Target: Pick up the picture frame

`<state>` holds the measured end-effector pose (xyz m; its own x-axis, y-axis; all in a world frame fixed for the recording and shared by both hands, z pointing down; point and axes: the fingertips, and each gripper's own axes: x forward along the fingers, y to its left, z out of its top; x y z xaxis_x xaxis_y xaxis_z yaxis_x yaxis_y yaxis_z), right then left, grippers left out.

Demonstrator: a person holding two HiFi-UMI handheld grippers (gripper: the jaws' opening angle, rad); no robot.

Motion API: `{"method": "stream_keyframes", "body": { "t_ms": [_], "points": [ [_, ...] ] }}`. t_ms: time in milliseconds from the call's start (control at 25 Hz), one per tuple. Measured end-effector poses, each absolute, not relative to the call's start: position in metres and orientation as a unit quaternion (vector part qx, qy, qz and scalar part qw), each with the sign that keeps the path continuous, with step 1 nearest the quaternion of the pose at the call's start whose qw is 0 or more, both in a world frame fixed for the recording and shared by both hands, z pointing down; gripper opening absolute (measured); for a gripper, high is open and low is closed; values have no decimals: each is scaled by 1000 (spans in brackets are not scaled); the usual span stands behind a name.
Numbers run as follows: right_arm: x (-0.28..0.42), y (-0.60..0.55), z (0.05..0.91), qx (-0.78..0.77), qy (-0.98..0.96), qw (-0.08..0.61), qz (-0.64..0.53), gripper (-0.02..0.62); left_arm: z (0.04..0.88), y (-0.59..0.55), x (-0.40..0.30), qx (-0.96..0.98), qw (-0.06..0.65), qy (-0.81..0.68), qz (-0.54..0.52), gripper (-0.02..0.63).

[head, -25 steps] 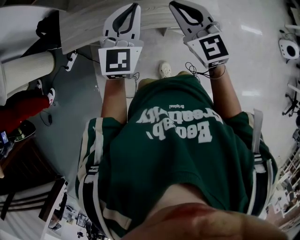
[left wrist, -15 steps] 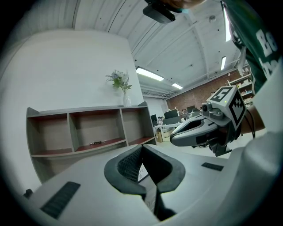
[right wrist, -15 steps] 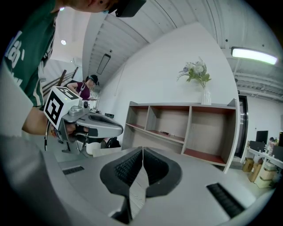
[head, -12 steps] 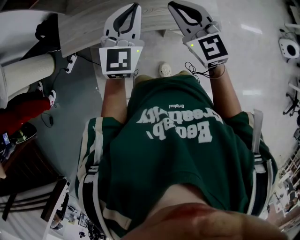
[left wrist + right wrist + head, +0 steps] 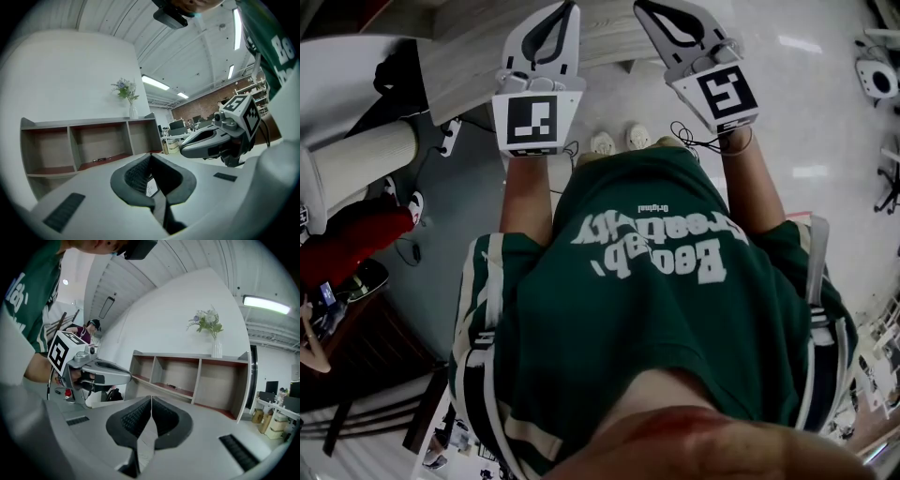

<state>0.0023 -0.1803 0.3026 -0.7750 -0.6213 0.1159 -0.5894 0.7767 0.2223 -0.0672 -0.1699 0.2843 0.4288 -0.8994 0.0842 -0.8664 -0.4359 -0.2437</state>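
Pressing tip to tip, the jaws of the left gripper point(image 5: 151, 156) hold nothing, and the right gripper point(image 5: 151, 398) is likewise closed and empty. Both face an open shelf unit point(image 5: 199, 376) against a white wall. A vase of flowers point(image 5: 215, 345) stands on its top, and a small dark item point(image 5: 172, 386) lies in the middle compartment. No view lets me make out the picture frame.

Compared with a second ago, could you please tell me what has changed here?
The left gripper has drifted slightly left and risen a little. The person's second shoe has come into view beside the first shoe. Nothing was taken hold of or let go. The right gripper kept its place; both stay shut and empty.
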Motion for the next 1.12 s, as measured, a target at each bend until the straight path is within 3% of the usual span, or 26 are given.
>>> {"method": "stream_keyframes", "body": {
  "t_ms": [600, 1120],
  "points": [
    [15, -145, 271, 375, -922, 50, -85, 34, 243, -133, -68, -858, 95, 501, -69, 20],
    [-14, -124, 257, 396, -912, 45, -92, 34, 220, -112, -104, -864, 105, 492, -38, 20]
  ]
}}
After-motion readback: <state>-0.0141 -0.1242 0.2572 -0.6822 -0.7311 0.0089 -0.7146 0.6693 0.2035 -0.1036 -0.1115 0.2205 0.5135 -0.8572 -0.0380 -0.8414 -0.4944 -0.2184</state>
